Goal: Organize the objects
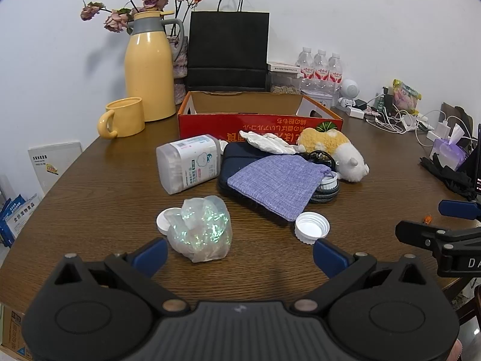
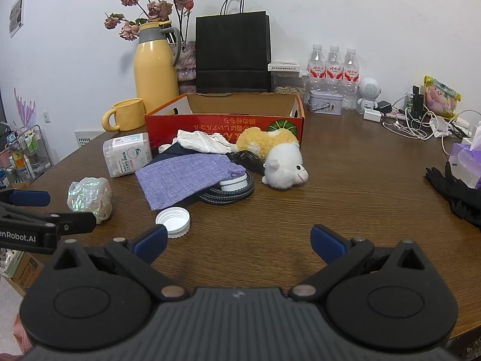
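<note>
pouch (image 1: 275, 185) before box (image 1: 258, 126), left of toy (image 1: 336, 150)

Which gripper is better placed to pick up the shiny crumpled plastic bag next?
Probably the left gripper: it is open, and the shiny bag lies just ahead, near its left finger. The right gripper faces bare table.

- A plain white wall (image 1: 330, 6) is running behind the far edge of a brown wood-grain table (image 1: 105, 198), and soft even light is falling across it.
- A small picture (image 2: 16, 13) is hanging high on the wall beyond the table's left edge.
- A purple flower decal (image 2: 25, 109) is showing lower on that wall.
- A wire rack (image 2: 28, 150) is standing on the floor off the table's left edge, holding small items too blurred to identify.
- Cardboard boxes (image 2: 25, 270) are sitting on the floor below the table's near-left corner.
</note>
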The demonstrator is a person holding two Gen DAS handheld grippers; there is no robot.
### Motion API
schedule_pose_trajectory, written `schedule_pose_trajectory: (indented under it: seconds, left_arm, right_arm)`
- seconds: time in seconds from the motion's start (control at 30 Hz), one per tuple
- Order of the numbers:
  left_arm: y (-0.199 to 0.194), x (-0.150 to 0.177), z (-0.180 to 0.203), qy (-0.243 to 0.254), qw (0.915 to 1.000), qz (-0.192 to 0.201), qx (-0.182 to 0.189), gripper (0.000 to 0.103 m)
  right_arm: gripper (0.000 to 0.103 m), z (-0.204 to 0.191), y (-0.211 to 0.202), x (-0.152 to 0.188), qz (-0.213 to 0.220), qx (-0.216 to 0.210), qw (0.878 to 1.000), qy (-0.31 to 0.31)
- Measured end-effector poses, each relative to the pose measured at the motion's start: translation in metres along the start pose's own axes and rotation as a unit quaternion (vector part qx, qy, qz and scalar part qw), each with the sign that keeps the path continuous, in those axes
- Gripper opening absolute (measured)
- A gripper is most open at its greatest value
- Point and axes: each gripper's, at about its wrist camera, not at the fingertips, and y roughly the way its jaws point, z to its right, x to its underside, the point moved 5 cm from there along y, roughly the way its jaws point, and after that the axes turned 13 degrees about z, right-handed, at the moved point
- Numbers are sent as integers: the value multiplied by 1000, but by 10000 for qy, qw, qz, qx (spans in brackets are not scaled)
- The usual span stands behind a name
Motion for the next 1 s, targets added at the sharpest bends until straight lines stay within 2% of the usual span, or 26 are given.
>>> schedule_pose_trajectory:
  seconds: [0.8, 1.0]
  left_arm:
    - [1, 1, -1, -8, 10000, 10, -1, 103]
    - [5, 2, -9, -60, 9998, 12, -200, 103]
  right_arm:
    - [103, 2, -2, 1, -10, 13, 10000, 6]
    - [103, 12, -3, 2, -17, 96, 10000, -9]
